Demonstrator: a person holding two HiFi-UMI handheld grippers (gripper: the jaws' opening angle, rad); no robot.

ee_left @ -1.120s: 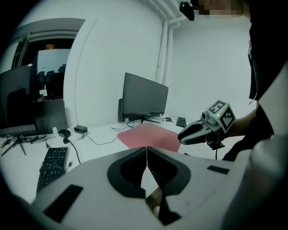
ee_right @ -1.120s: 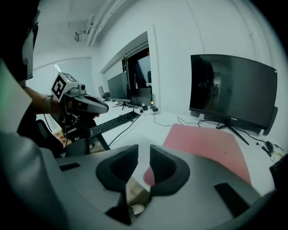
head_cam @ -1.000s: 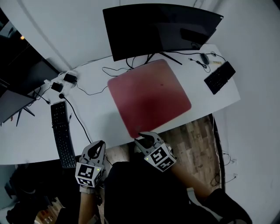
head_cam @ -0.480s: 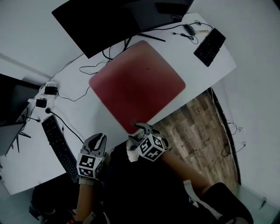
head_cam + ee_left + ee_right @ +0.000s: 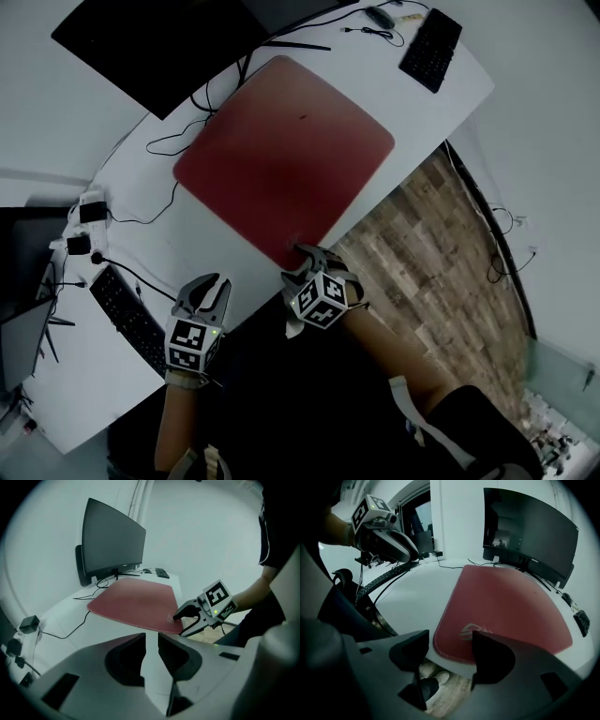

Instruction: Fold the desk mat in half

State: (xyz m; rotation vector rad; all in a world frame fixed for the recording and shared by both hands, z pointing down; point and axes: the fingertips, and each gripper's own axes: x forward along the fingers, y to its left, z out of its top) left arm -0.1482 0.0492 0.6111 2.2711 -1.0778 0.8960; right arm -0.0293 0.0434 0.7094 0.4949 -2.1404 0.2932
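So the white desk (image 5: 202, 253) is taking up most of the shot, with the dark monitor (image 5: 150, 37) standing along its far edge. The red desk mat (image 5: 281, 150) is lying flat and fully unfolded in front of the monitor, one corner reaching out to the desk's near edge. A black keyboard (image 5: 431, 37) is sitting by the far right corner, well apart from the mat.

We're holding the right gripper (image 5: 311, 253) at that near corner. Its fingers have just been opening and are standing wide apart, with the mat's corner showing in the gap between them. In the left gripper view one finger seems to be touching the mat's top while the other is hanging below the desk's edge. Nothing's being pinched yet. The left gripper (image 5: 214, 283) is hovering at the near edge beside the mat, not touching it, its fingers only slightly parted with nothing in them.

We're reckoning this is the very first step: going for the grab, fold not begun. Next we're probably needing to get the lower finger under the mat alone, not the desk, and clench on the corner. Then we'd be bringing the left gripper to a neighbouring corner and carrying that side over to the opposite edge.
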